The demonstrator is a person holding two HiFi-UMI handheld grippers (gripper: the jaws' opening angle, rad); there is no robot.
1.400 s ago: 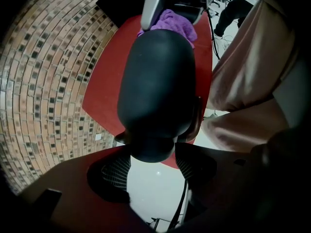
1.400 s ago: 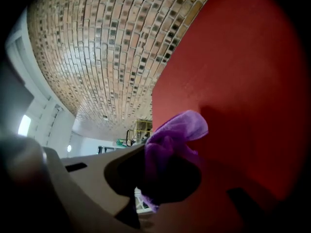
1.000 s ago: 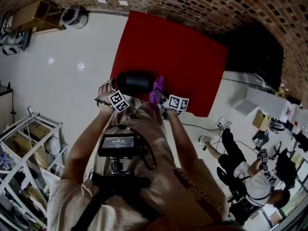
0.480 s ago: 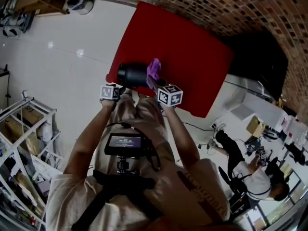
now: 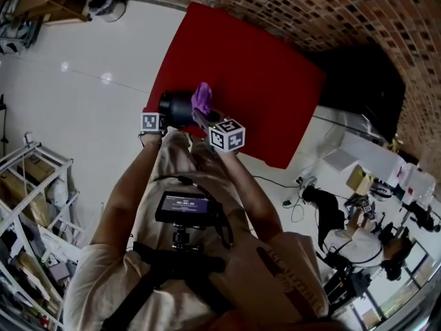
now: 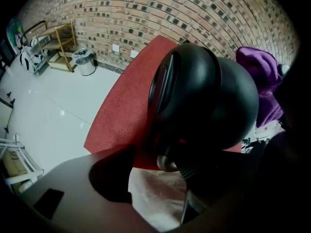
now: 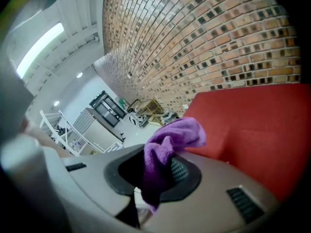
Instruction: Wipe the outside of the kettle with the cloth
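— So, what has changed over the red surface (image 5: 255, 81) in the last second?

— Mostly the kettle (image 5: 176, 107). A moment ago it lay long across the near edge of that surface. Now the head view shows it shorter and rounder, so it has been rolled about its grip. It is at the near left corner, and it seems to be held up rather than standing on its base.

— And the cloth (image 5: 202, 96)?

— It was beside the kettle's right end. Now it is up against the body there, touching or very nearly. Wiping on that flank looks ready to begin, or has only just begun.

— The tongs?

— The left tongs (image 5: 157, 120) have just been closing with the kettle between them. They appear clamped on its lower part, though that spot is dark. The right tongs (image 7: 154, 176) are pinching the cloth, with a fold bunched up above the pads.

— How does the kettle look?

— Black, smooth and bulbous, with a faint sheen. The left gripper view sees it tilted, one round end facing the camera. No smear can be made out on it. The cloth is purple and fluffy, crumpled into a wad.
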